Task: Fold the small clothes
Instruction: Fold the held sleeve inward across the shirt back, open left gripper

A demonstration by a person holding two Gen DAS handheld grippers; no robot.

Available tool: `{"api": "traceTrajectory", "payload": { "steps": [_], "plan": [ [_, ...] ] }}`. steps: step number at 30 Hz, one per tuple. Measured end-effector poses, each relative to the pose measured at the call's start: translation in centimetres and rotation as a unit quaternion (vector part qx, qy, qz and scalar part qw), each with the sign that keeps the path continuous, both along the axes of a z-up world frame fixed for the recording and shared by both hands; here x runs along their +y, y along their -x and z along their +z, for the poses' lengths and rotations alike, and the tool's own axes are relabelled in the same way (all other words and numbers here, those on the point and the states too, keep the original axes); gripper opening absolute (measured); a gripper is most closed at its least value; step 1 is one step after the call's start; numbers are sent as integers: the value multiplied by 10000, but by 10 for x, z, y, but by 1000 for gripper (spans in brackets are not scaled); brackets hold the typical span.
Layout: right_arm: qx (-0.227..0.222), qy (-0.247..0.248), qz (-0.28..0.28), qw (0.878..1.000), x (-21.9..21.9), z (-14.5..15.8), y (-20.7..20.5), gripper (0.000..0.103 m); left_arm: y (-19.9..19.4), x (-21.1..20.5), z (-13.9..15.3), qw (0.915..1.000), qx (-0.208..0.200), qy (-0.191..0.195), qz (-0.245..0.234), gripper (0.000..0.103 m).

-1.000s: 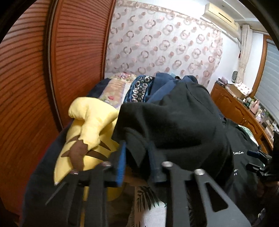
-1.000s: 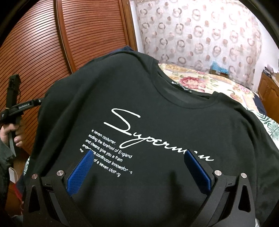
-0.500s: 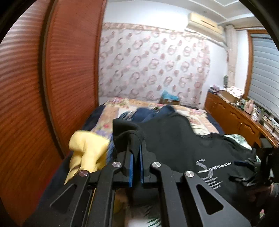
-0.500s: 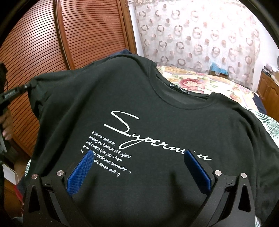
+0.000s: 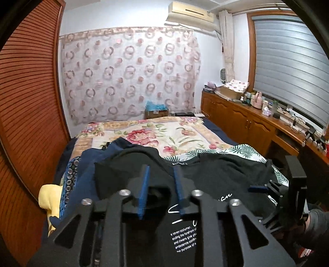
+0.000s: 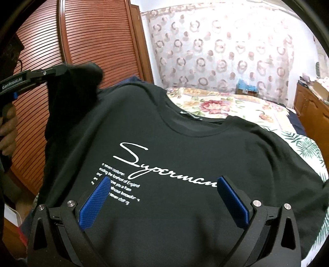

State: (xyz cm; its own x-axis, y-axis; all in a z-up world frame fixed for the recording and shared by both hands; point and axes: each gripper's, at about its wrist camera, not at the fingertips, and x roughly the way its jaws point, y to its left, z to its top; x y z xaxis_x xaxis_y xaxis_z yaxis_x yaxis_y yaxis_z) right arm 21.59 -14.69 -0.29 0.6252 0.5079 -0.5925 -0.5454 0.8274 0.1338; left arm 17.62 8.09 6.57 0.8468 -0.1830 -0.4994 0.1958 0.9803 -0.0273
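A black T-shirt with white script lettering is spread front-up across the near part of a bed, its neckline turned toward the far wall. Under and beyond the shirt, a floral bedspread is seen, with a leaf-print cloth at the shirt's right shoulder. Dark blue garments are heaped just left of the shirt, and a yellow plush toy lies at the bed's left edge, beside a louvred wooden wardrobe.

The right gripper is held low over the shirt's chest print with its blue pads spread wide apart; nothing is caught between them. The left gripper is seen from its own camera with its pads only partly closed, a narrow gap between them. In the right wrist view the shirt's left sleeve is lifted and bunched at that gripper's tip, so the sleeve appears to be pinched, though the contact itself is hidden by cloth. The person's hand is wrapped round its handle.

Farther off, a wooden sideboard cluttered with bottles and boxes runs along the right wall under a blinded window. A cardboard box topped with blue material stands at the foot of the bed. The far wall is covered by a ring-patterned curtain, with an air conditioner mounted above it.
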Motion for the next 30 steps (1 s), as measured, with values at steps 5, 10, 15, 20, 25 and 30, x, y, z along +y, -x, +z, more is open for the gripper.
{"api": "traceTrajectory", "payload": {
  "steps": [5,10,15,20,25,30],
  "plan": [
    [-7,-8,-29,10000,3,-4,0,103,14,11,5,9999,2,42,119,70],
    [18,-79,112,9999,13,-4,-2,103,29,35,-8,9986,102,-143,489,78],
    [43,-143,430,9990,27,-2,-11,103,43,57,-39,9956,375,-120,853,78],
    [-7,-96,590,9982,40,-3,-16,103,48,55,-62,9959,665,193,575,59],
    [53,-54,578,9983,42,-10,-15,103,34,45,-58,9973,604,152,383,52],
    [56,-59,480,9988,32,-6,-10,103,16,34,-55,9973,689,-177,199,15]
  ]
}}
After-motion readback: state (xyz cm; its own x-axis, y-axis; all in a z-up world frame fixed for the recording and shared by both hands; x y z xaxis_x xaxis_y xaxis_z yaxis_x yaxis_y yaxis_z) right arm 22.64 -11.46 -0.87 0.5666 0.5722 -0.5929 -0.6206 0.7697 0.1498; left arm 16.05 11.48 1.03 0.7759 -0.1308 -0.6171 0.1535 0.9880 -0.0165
